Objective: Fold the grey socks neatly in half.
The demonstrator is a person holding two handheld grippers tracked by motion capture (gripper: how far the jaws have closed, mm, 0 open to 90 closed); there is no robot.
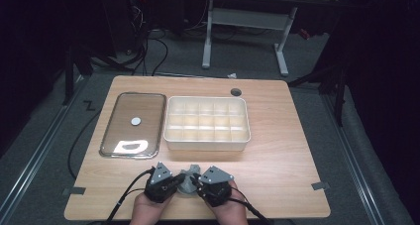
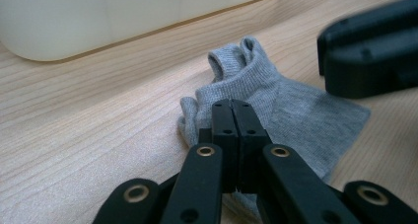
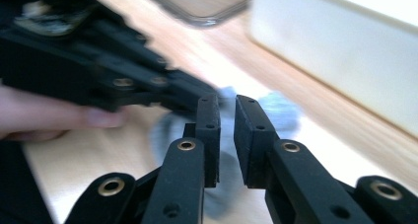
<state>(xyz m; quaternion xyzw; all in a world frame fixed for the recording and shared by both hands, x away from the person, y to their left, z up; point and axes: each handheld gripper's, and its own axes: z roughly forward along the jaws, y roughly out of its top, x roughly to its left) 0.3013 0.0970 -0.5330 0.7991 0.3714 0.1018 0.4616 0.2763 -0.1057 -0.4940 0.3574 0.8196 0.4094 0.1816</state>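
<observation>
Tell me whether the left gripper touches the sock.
Touching. The left gripper view shows the left gripper with jaws shut on the sock.

No legible text or markings.

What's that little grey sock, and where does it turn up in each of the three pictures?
High view: grey sock, near table edge, between both grippers.
Left gripper view: centre, just beyond the closed jaws.
Right gripper view: blurred, behind the jaws.
Shared landmark: white compartment box, beyond the sock.
</observation>
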